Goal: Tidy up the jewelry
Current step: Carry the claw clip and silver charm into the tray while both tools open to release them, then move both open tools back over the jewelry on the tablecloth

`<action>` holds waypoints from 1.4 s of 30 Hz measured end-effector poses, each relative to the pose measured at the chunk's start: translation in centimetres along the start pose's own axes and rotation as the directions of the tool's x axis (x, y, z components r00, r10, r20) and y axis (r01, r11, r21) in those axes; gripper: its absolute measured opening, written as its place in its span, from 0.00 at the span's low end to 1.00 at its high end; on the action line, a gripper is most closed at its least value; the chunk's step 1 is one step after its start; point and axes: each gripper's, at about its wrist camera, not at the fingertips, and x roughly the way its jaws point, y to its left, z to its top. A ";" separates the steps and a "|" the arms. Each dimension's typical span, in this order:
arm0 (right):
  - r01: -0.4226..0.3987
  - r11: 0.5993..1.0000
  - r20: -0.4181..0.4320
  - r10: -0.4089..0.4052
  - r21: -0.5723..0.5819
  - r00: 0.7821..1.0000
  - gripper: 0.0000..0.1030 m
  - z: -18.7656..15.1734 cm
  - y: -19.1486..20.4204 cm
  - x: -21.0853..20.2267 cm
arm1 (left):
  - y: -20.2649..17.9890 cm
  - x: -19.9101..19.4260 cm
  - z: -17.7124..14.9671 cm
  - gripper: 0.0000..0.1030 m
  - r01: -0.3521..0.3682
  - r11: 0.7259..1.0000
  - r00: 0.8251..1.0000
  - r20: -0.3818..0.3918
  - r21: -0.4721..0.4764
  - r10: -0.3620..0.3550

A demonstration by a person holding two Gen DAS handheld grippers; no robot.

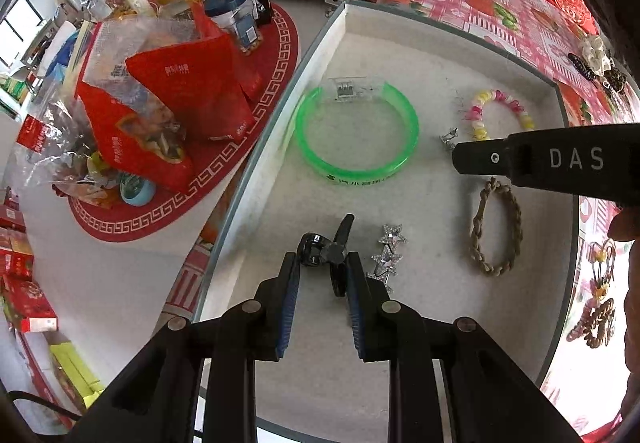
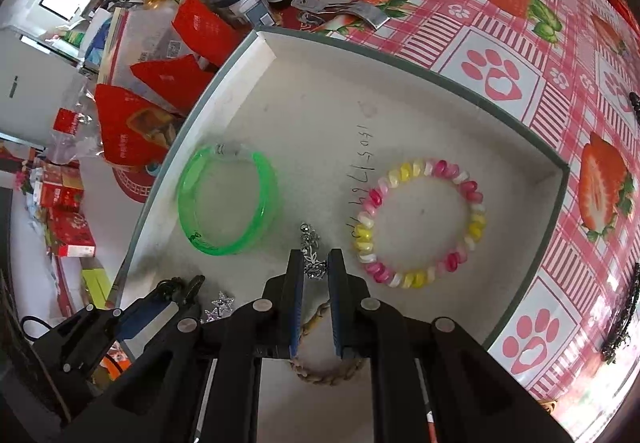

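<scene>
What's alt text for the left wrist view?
Left gripper closed around a black clip inside a white tray, beside a star clip, green bangle, bead bracelet and rope bracelet.
</scene>
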 end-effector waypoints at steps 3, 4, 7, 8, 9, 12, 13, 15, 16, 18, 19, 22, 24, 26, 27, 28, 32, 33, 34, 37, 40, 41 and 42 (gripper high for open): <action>-0.025 0.999 0.005 0.025 0.022 1.000 0.18 0.0 -0.4 -0.5 | -0.1 -0.5 0.2 0.29 -0.008 1.000 1.000 0.010 0.006 0.007; -0.035 0.999 0.007 0.035 0.028 0.999 0.25 -0.1 -0.5 -0.7 | -0.2 -0.7 0.3 0.29 -0.014 1.000 1.000 0.018 0.008 0.014; -0.048 0.998 0.030 0.047 0.041 0.998 0.38 -0.2 -0.6 -1.6 | -0.2 -1.3 0.5 0.29 -0.023 1.000 0.999 0.039 0.010 0.022; -0.052 0.998 0.037 0.050 0.044 0.998 0.38 -0.3 -0.7 -1.9 | -0.2 -1.5 0.6 0.31 -0.023 1.000 0.999 0.043 0.011 0.022; -0.060 0.997 0.045 0.058 0.052 0.997 0.38 -0.4 -0.8 -2.4 | -0.2 -1.7 0.6 0.55 -0.023 1.000 0.999 0.049 0.011 0.023; -0.059 0.996 0.072 0.054 0.068 0.996 0.38 -0.6 -1.2 -3.5 | -0.1 -3.1 0.6 0.98 -0.033 0.999 0.993 0.112 -0.011 0.034; -0.057 0.996 0.081 0.051 0.075 0.995 0.39 -0.7 -1.4 -3.9 | -0.2 -3.4 0.7 0.98 -0.028 1.000 0.993 0.118 -0.009 0.028; -0.050 0.995 0.098 0.042 0.090 0.994 0.40 -0.9 -1.9 -4.8 | -0.3 -3.6 0.7 0.98 -0.027 1.000 0.994 0.107 -0.003 0.027; -0.046 0.994 0.104 0.035 0.099 0.994 0.40 -1.0 -2.2 -5.2 | -0.4 -3.8 0.7 0.98 -0.028 1.000 0.994 0.104 0.000 0.027; -0.038 0.992 0.113 0.024 0.122 0.993 0.42 -1.4 -2.8 -6.0 | -0.5 -4.1 0.6 0.98 -0.025 1.000 0.995 0.101 0.003 0.025; -0.033 0.990 0.115 0.017 0.138 0.993 0.44 -1.7 -3.2 -6.5 | -0.6 -4.3 0.5 0.98 -0.024 1.000 0.995 0.102 0.004 0.023; -0.019 0.985 0.116 -0.001 0.173 0.993 0.56 -2.9 -4.2 -7.8 | -0.9 -5.2 0.2 1.00 -0.001 1.000 0.995 0.099 0.006 0.000; -0.017 0.982 0.115 -0.005 0.188 0.993 0.69 -3.8 -4.7 -8.6 | -1.1 -5.8 -0.1 1.00 0.036 0.999 0.996 0.081 0.009 -0.036; -0.027 0.978 0.108 0.004 0.209 0.994 0.80 -5.1 -5.3 -9.3 | -1.4 -6.1 -0.4 1.00 0.060 0.998 0.997 0.057 0.014 -0.061; -0.026 0.975 0.103 0.004 0.219 0.995 0.81 -5.8 -5.6 -9.6 | -1.7 -6.3 -0.6 1.00 0.064 0.998 0.997 0.047 0.020 -0.065; -0.021 0.974 0.092 0.000 0.227 0.996 0.81 -6.4 -5.8 -9.8 | -2.0 -6.5 -0.8 1.00 0.063 0.998 0.997 0.040 0.030 -0.064; 0.041 0.969 0.059 -0.057 0.242 0.997 0.82 -9.1 -6.7 -10.7 | -3.3 -7.4 -2.0 1.00 0.056 0.995 0.998 0.023 0.077 -0.058; 0.060 0.969 0.053 -0.075 0.241 0.996 0.85 -9.7 -7.0 -10.9 | -3.6 -7.5 -2.2 1.00 0.067 0.994 0.998 0.016 0.086 -0.068; 0.084 0.967 0.045 -0.098 0.240 0.994 0.94 -10.4 -7.2 -11.0 | -3.9 -7.7 -2.5 1.00 0.080 0.992 0.997 0.008 0.098 -0.081; 0.107 0.963 0.041 -0.121 0.248 0.992 1.00 -12.2 -7.8 -11.6 | -4.8 -7.9 -3.2 1.00 0.105 0.985 0.994 -0.012 0.134 -0.105; 0.124 0.956 0.019 -0.134 0.267 0.991 1.00 -13.8 -8.4 -12.0 | -5.9 -8.2 -3.7 1.00 0.120 0.977 0.993 -0.027 0.174 -0.117; 0.127 0.954 0.012 -0.135 0.273 0.991 1.00 -14.2 -8.6 -12.1 | -6.2 -8.4 -3.8 1.00 0.127 0.974 0.992 -0.031 0.186 -0.123; 0.127 0.952 0.001 -0.133 0.279 0.991 1.00 -14.7 -8.8 -12.3 | -6.6 -8.6 -3.9 1.00 0.130 0.971 0.992 -0.031 0.199 -0.126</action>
